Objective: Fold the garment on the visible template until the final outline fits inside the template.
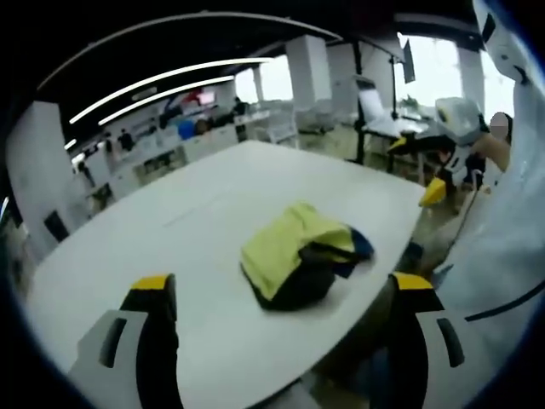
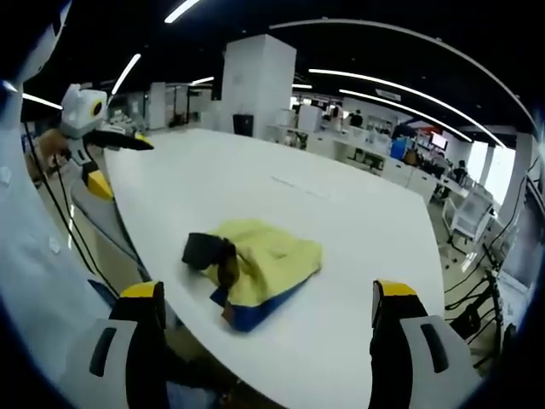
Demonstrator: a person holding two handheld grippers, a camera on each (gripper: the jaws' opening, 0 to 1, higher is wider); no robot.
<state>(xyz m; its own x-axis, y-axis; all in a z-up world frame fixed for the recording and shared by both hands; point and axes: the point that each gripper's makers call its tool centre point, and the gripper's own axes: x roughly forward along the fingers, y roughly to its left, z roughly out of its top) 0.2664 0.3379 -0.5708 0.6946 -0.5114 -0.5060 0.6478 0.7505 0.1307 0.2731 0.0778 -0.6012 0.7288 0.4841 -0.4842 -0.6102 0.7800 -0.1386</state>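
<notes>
Your left gripper (image 1: 281, 294): jaws spread wide, yellow-tipped, holding nothing, raised above the near part of the counter (image 1: 196, 213). Your right gripper (image 2: 266, 302): jaws likewise parted and unloaded, poised over the counter edge. Garment (image 1: 298, 254): yellow with blue and black parts, bunched in a loose heap on the white counter, near the edge closest to you, lying ahead of and between the jaws in both views, touched by neither gripper. Each gripper appears in the other's view, off beyond the counter edge. Beyond: office desks, white pillar (image 2: 257, 85), ceiling strip lights.
</notes>
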